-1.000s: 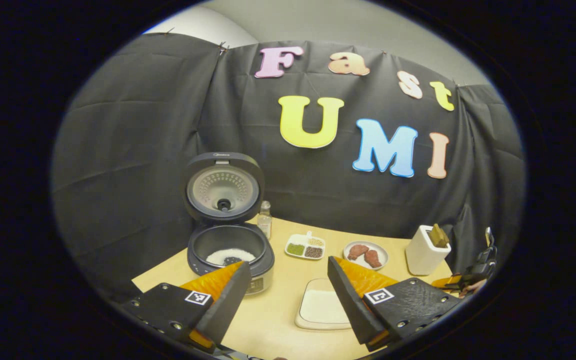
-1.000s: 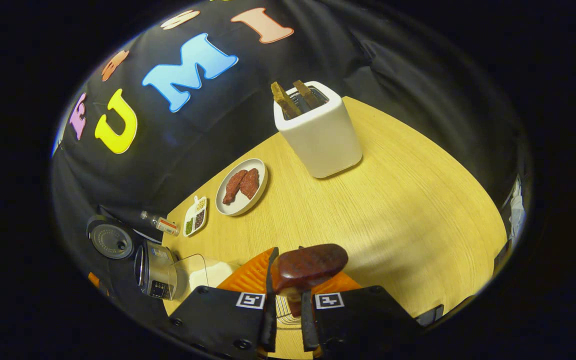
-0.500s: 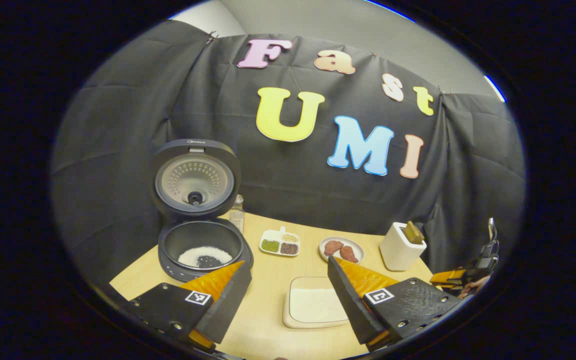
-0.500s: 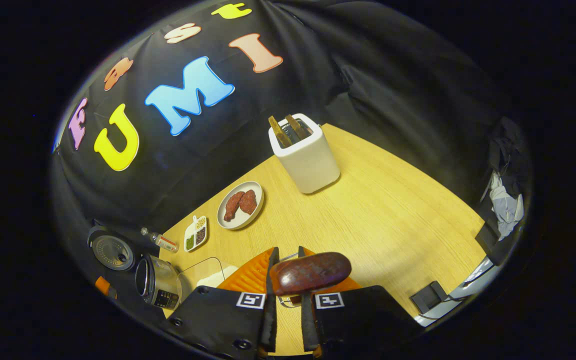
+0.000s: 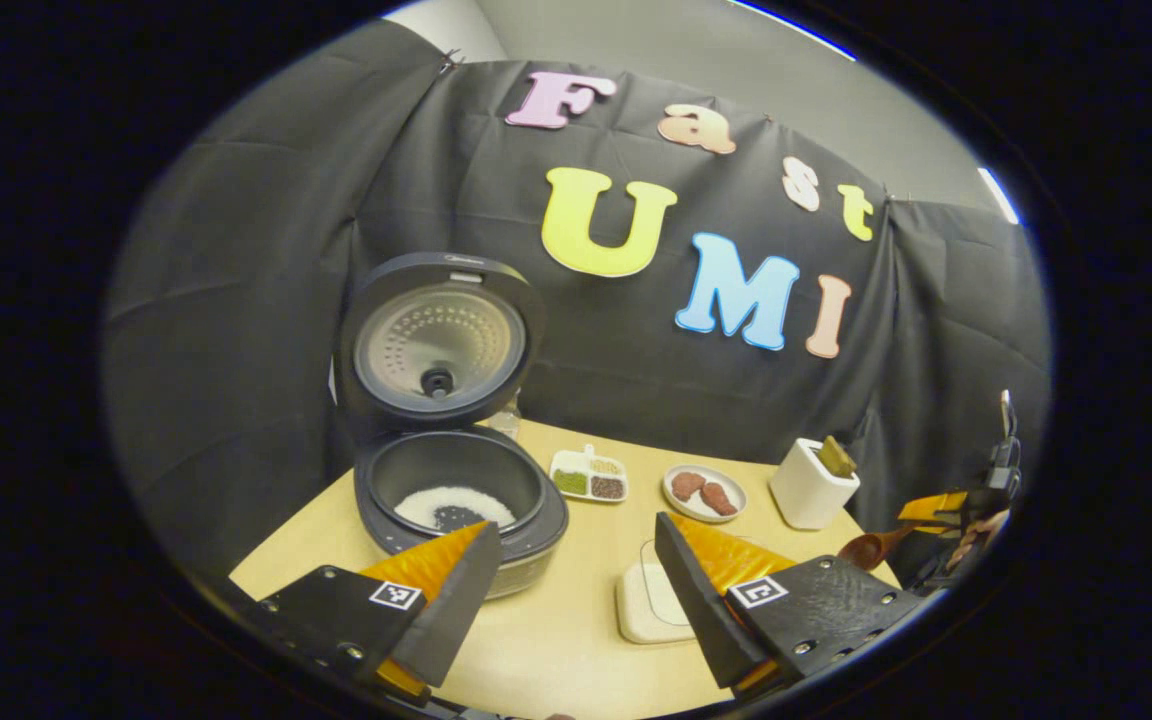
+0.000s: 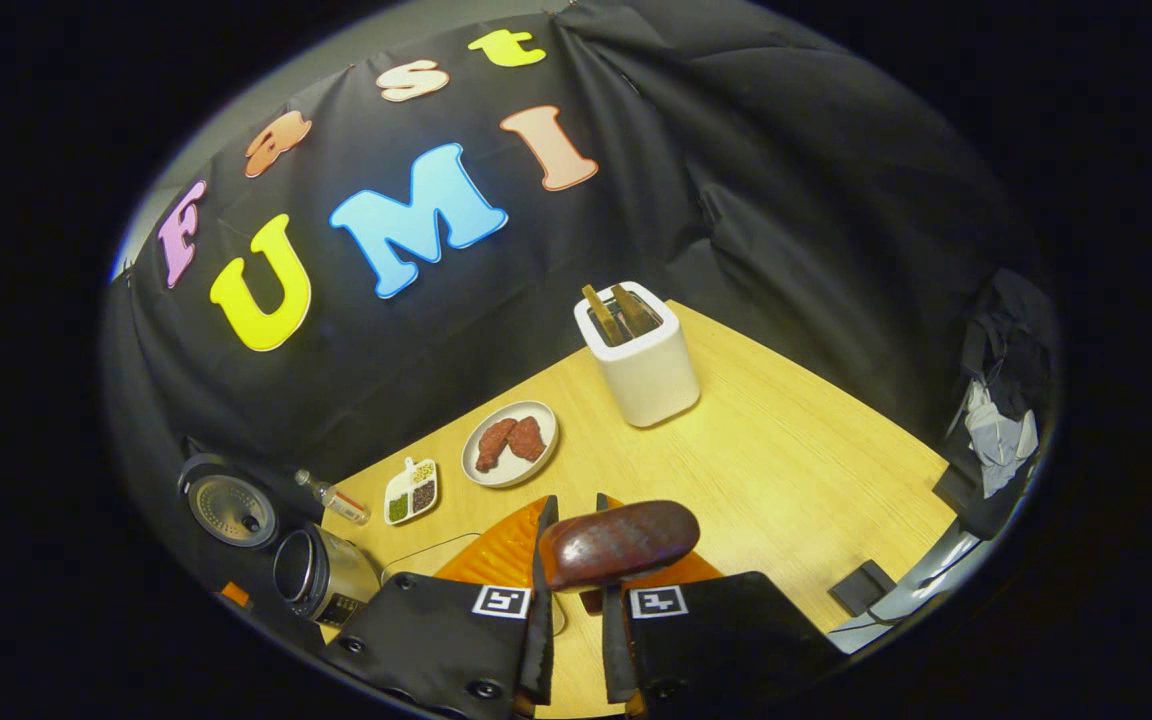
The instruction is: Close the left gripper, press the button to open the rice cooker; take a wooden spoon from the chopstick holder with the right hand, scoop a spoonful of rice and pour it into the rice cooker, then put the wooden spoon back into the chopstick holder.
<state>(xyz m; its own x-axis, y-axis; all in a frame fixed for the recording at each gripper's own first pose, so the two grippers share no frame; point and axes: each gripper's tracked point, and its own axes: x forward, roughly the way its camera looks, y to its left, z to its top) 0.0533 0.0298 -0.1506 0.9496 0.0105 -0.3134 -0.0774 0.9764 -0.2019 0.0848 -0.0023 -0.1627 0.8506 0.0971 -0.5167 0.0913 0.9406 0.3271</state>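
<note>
The rice cooker [image 5: 456,500] stands open at the table's left, its lid [image 5: 436,345] upright and white rice in the pot. My left gripper [image 5: 571,590] hovers open in front of it, holding nothing. A white chopstick holder [image 5: 813,485] with wooden handles in it stands at the right. My right gripper [image 6: 573,600] is shut on the handle of a dark wooden spoon [image 6: 618,540], above the table and well back from the chopstick holder [image 6: 642,365]. The left gripper view has that spoon [image 5: 866,548] at its right edge. A white rice tray [image 5: 648,605] lies near the front.
A divided seasoning dish [image 5: 588,476], a plate of meat pieces [image 5: 704,492] and a small bottle [image 6: 334,497] sit along the back of the wooden table [image 6: 786,480]. A dark box [image 6: 864,587] lies past the table's right edge.
My right gripper has drawn back from the chopstick holder with the spoon still in it. The left gripper has shifted, and the open cooker now looms larger in its view.
</note>
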